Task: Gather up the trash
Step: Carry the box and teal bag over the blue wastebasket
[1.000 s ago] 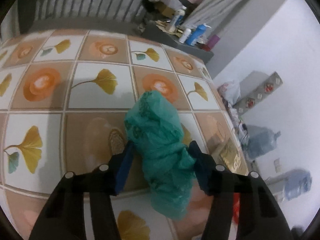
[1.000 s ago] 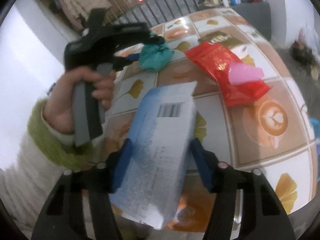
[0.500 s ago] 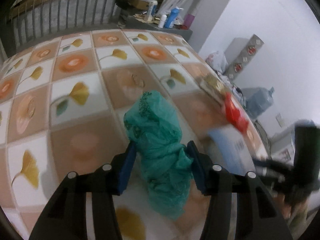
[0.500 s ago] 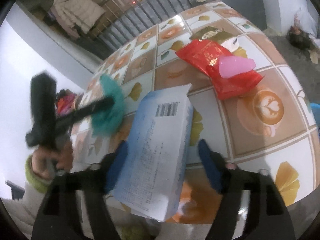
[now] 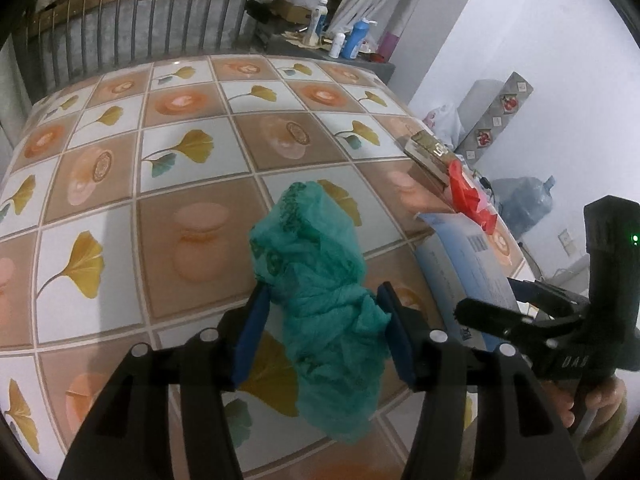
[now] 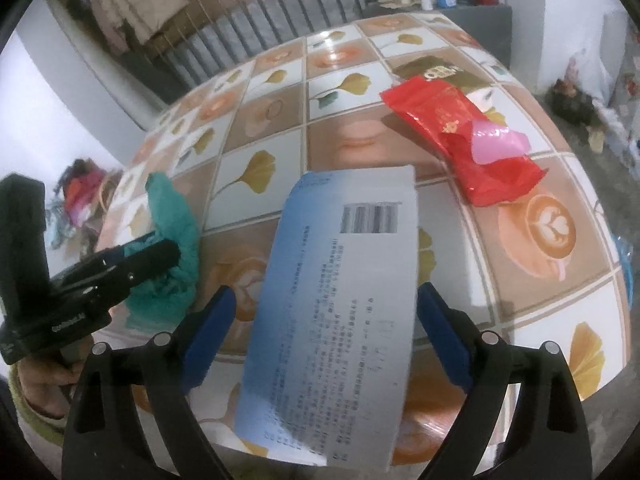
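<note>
My left gripper (image 5: 324,328) is shut on a crumpled green plastic bag (image 5: 316,280), held above the tiled table (image 5: 160,208). The bag and left gripper also show at the left of the right wrist view (image 6: 172,248). A white-and-blue paper box (image 6: 340,312) stands between the fingers of my right gripper (image 6: 324,320); the pads stand a little off its sides, so the jaws look open. The box also shows at the right of the left wrist view (image 5: 464,264). A red snack wrapper (image 6: 460,136) with a pink scrap (image 6: 496,144) lies on the table beyond.
A gold-brown packet (image 6: 436,72) lies behind the red wrapper. A railing (image 5: 160,28) runs behind the table. A side shelf with bottles (image 5: 348,40) stands at the back right. Water jugs (image 5: 524,200) sit on the floor by the wall.
The left gripper with the green bag has swung toward the near table edge beside the right gripper. The right gripper's fingers have widened around the box.
</note>
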The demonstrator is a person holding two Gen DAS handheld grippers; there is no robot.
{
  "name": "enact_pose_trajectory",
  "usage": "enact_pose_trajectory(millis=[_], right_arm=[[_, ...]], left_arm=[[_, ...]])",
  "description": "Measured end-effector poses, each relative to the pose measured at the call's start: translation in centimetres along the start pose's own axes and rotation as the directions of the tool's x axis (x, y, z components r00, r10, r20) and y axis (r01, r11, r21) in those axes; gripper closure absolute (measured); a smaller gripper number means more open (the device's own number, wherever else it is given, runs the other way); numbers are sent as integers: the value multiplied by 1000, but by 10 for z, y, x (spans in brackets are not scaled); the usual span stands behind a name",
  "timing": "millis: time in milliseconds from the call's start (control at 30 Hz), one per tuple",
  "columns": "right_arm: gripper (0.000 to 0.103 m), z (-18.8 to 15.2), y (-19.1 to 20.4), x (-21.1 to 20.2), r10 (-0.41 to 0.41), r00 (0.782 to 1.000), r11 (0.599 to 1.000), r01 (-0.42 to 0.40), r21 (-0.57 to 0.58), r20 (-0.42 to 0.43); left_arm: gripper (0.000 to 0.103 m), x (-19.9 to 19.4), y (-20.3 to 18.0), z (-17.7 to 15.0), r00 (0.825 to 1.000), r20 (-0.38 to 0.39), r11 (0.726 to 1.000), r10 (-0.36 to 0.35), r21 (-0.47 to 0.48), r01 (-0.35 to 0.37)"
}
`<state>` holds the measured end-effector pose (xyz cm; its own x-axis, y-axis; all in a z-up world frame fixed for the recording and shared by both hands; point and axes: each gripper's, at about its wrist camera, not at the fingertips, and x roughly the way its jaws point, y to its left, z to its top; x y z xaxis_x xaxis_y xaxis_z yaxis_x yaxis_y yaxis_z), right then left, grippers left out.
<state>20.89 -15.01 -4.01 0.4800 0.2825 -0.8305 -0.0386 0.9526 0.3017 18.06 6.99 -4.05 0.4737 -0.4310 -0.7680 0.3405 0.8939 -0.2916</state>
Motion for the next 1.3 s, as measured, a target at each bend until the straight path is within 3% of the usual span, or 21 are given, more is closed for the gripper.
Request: enact_pose_trajectory(millis=[333,500,600,900,1000,1067,1300], right_arm=[[16,-4,15,8,-100,995,992,102,-79,25],[25,-7,12,6,-125,991,988,128,-86,39],[30,-8,7,2,-124,991,989,127,-79,42],[33,-10,-1,-4,-57,997,996,60,-67,46],[32,-9,0,-5,-60,997,995,63,-80,42],[30,-9,0,-5,-69,997,994,72,-79,41],[25,-11,5,-2,-95,995,990,99,-103,36]], left_arm=[[48,9,-4,-2,1000,-10,1000,20,12,-20],[48,14,-8,-5,999,-6,998,54,27,-54],[48,15,-8,-4,998,-3,998,61,27,-61],[48,14,-9,-8,996,1,996,86,30,-86],[45,13,-6,-7,997,2,997,81,15,-81],[38,12,-5,-6,997,7,997,80,4,-80],[36,10,-4,-5,996,32,996,87,-6,-87]])
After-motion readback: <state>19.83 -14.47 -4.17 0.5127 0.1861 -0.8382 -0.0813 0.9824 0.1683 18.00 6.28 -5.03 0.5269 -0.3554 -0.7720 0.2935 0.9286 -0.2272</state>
